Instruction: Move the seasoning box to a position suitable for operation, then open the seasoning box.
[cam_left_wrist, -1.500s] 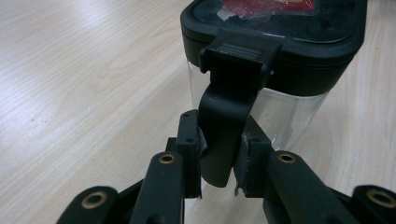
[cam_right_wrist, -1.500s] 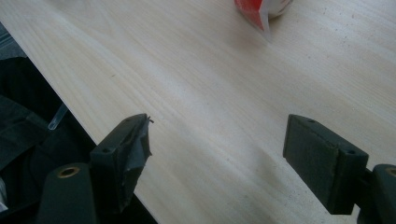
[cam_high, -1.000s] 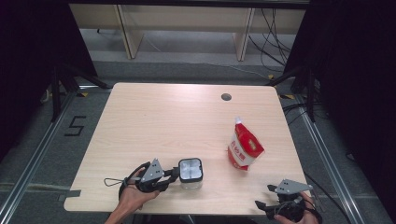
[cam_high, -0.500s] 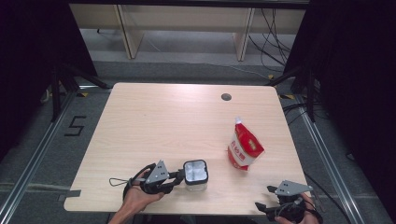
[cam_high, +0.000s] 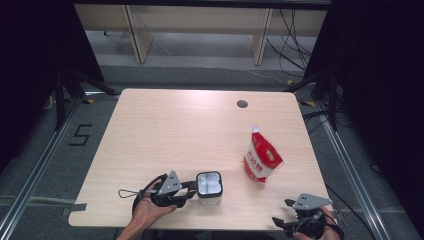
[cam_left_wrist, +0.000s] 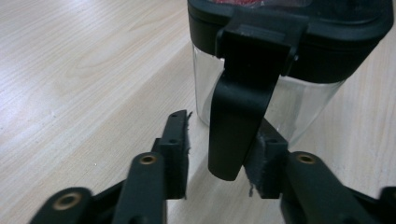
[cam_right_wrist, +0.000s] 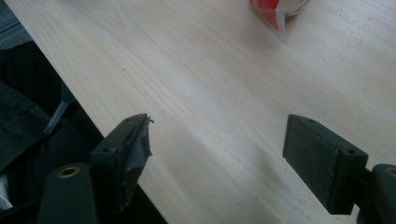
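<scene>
Canister (cam_high: 209, 187) farther right (left tool (cam_high: 191, 193) alongside)

Cut-offs and unreadable bits

The clear container (cam_left_wrist: 280, 70) in the left gripper view runs off the top and right edges — its contents cannot be told. The red-and-white pouch (cam_right_wrist: 279, 9) shows just a corner at the top of the right gripper view; in the high view, centre right, its printing is too small to read. The right hand (cam_high: 312, 231) is cropped by the high view's bottom edge.
</scene>
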